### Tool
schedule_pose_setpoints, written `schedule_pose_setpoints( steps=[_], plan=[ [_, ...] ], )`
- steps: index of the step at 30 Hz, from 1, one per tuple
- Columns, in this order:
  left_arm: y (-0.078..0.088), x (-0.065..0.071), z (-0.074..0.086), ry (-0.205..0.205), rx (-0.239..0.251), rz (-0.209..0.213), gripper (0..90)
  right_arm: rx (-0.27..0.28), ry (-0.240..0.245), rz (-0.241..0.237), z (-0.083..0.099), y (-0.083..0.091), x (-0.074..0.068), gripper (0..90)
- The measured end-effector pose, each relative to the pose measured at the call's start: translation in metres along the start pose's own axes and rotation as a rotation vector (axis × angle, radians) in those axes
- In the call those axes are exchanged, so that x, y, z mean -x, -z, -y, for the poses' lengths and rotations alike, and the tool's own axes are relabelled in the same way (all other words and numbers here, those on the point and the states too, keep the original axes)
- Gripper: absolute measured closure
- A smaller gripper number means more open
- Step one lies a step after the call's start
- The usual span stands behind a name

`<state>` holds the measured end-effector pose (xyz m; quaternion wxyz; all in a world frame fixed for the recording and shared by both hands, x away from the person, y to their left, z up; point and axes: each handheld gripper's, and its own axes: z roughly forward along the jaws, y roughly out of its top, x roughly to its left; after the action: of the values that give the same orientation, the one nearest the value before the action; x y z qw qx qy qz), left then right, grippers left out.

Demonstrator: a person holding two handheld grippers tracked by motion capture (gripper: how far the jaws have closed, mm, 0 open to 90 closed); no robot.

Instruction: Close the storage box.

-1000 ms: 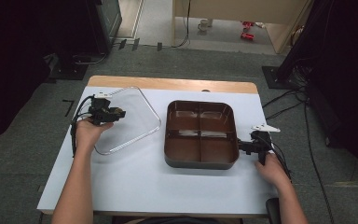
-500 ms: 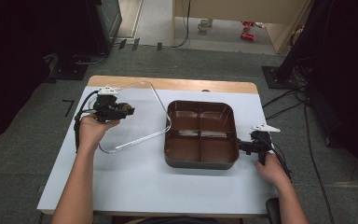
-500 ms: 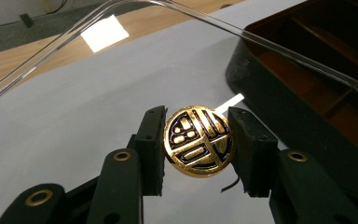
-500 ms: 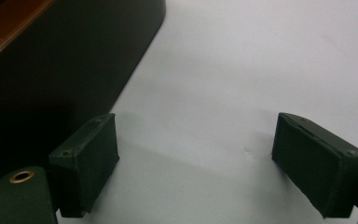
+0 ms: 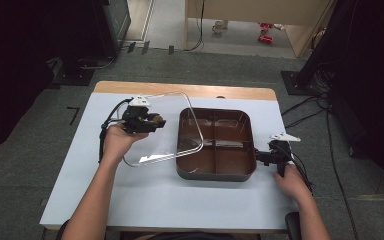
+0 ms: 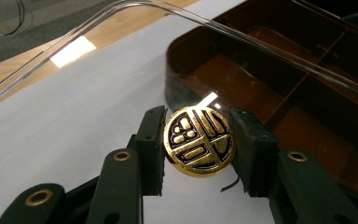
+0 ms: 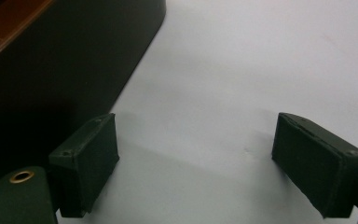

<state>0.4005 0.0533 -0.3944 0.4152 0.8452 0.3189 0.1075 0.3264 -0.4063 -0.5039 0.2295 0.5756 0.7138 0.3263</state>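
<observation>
A clear plastic lid (image 5: 172, 137) hangs tilted above the table, its right edge over the left side of the dark brown compartment tray (image 5: 215, 173). My left gripper (image 5: 159, 121) is shut on the lid's round gold knob (image 6: 199, 141), which sits between the two pads. The lid's rim (image 6: 242, 38) arches across the left gripper view, with the tray (image 6: 279, 93) behind it. My right gripper (image 5: 258, 156) rests on the table by the tray's right wall (image 7: 65, 70). Its jaws stand open with bare white table between them (image 7: 196, 163).
The white table top (image 5: 180, 200) has free room in front of the tray and to the left. A wooden strip (image 5: 180, 90) runs along the far edge. Cables trail from both grippers; dark equipment stands on the floor beyond.
My left gripper has lifted the lid and carried it right, so its edge now overlaps the tray. The right hand has stayed where it was.
</observation>
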Motion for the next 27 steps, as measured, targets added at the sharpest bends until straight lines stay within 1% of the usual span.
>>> schedule_pose_setpoints(
  steps=[1, 2, 3, 4, 5, 7, 9, 10, 12, 16, 17, 18, 20, 25, 27],
  plan=[
    [-0.005, 0.006, -0.001, -0.009, -0.002, 0.008, 59.5, 0.0, 0.0, 0.0, 0.0, 0.0, 0.0, 14.1],
    [-0.005, 0.006, -0.001, -0.009, -0.002, 0.008, 59.5, 0.0, 0.0, 0.0, 0.0, 0.0, 0.0, 14.1],
    [-0.009, 0.01, -0.003, -0.006, 0.001, 0.026, 59.5, 0.0, 0.0, 0.0, 0.0, 0.0, 0.0, 14.1],
    [-0.009, 0.01, -0.003, -0.006, 0.001, 0.026, 59.5, 0.0, 0.0, 0.0, 0.0, 0.0, 0.0, 14.1],
    [-0.012, 0.013, -0.004, 0.0, 0.002, 0.044, 59.5, 0.0, 0.0, 0.0, 0.0, 0.0, 0.0, 14.1],
    [-0.016, 0.017, -0.005, 0.001, 0.003, 0.061, 59.5, 0.0, 0.001, 0.0, 0.0, 0.0, 0.0, 14.1],
    [-0.021, 0.023, -0.007, -0.012, 0.002, 0.073, 59.5, 0.0, 0.0, 0.0, 0.0, 0.0, 0.0, 14.1],
    [-0.021, 0.023, -0.007, -0.012, 0.002, 0.073, 59.5, 0.0, 0.0, 0.0, 0.0, 0.0, 0.0, 14.1],
    [-0.025, 0.027, -0.009, -0.027, -0.001, 0.077, 59.5, 0.0, 0.0, 0.0, 0.0, 0.0, 0.0, 14.1],
    [-0.031, 0.032, -0.012, -0.027, 0.0, 0.102, 59.5, 0.0, -0.001, -0.001, 0.0, 0.0, 0.0, 14.0],
    [-0.034, 0.035, -0.015, -0.038, -0.009, 0.109, 59.5, 0.0, 0.0, -0.001, 0.0, 0.0, 0.0, 14.1],
    [-0.034, 0.035, -0.015, -0.038, -0.009, 0.109, 59.5, 0.0, 0.0, -0.001, 0.0, 0.0, 0.0, 14.1],
    [-0.038, 0.04, -0.019, -0.047, -0.01, 0.115, 59.5, 0.0, -0.001, -0.001, 0.0, 0.0, 0.0, 14.1],
    [-0.049, 0.051, -0.031, -0.07, -0.003, 0.152, 59.5, 0.0, 0.001, -0.001, 0.0, 0.0, 0.0, 14.1],
    [-0.053, 0.055, -0.035, -0.081, -0.002, 0.157, 59.5, -0.001, 0.0, -0.001, 0.0, 0.0, 0.0, 14.1]
  ],
)
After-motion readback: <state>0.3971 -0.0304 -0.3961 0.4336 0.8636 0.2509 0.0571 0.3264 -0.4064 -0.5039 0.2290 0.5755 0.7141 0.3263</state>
